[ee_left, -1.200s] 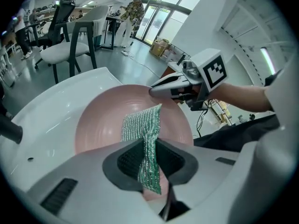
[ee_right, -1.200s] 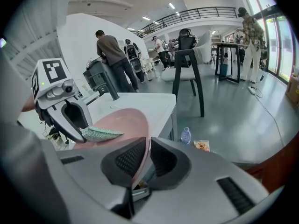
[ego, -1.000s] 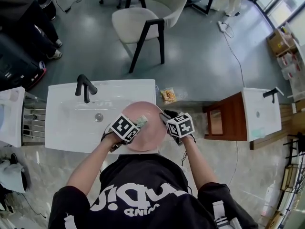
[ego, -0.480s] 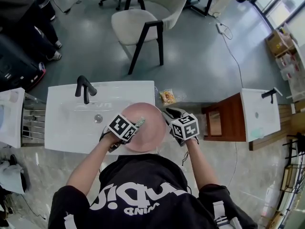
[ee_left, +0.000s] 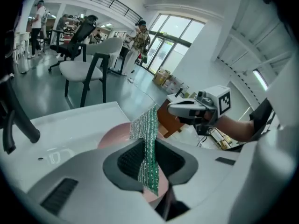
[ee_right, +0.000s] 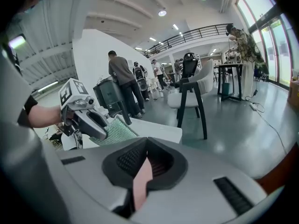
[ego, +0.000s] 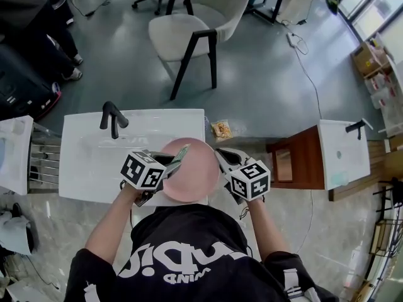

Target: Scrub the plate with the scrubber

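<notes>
The pink plate hangs over the right end of the white sink. My right gripper grips its right rim. A thin pink edge shows between the jaws, which have just been closing on it. My left gripper is shut on the green mesh scrubber, which stands upright between its pads over the plate's left part. I cannot tell whether scrubber and plate touch. In the right gripper view the left gripper and scrubber are at the left.
A black faucet stands at the sink's back left. Right of the sink is a wooden cabinet with a second small basin. A white chair stands on the grey floor beyond. People stand in the background of the gripper views.
Both grippers have risen toward the camera with the plate and the scrubber. The left marker cube has shifted left and the right one lower right. The scrubber now stands more upright.
</notes>
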Motion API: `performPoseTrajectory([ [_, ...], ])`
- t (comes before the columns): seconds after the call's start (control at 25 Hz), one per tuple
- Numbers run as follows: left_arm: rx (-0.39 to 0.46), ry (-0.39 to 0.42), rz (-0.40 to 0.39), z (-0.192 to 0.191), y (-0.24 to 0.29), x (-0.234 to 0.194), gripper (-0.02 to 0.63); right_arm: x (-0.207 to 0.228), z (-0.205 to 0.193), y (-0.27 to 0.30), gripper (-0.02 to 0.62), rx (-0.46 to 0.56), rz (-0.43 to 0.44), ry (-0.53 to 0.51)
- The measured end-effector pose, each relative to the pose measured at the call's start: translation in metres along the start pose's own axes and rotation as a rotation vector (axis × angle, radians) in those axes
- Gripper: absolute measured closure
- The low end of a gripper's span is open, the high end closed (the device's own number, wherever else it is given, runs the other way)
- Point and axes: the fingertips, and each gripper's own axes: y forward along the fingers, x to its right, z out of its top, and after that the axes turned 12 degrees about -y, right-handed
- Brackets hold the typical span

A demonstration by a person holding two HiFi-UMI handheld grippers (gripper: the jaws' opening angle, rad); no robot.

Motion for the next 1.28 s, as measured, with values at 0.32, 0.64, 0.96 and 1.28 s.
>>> performPoseTrajectory([
  [0.32,0.416,0.141,0.012,0.049,-0.050,0.022,0.518,-0.018,0.059,-0.030,0.577,0.302,-0.088,-0.083],
  [0.64,0.759,0.243,0.068,0.070,-0.085,0.027,0.518,-0.019,0.083,-0.046,0.577,0.488,-0.196,-0.140],
  [0.96,0.898,0.293,0.118,0.069,-0.093,0.017,0.518,-0.019,0.076,-0.040,0.577,0.500,-0.231,-0.158],
  [1.28,0.911,0.314,0.142,0.065,-0.095,0.020,0.518,-0.022,0.076,-0.042,0.577,0.517,-0.250,-0.157],
])
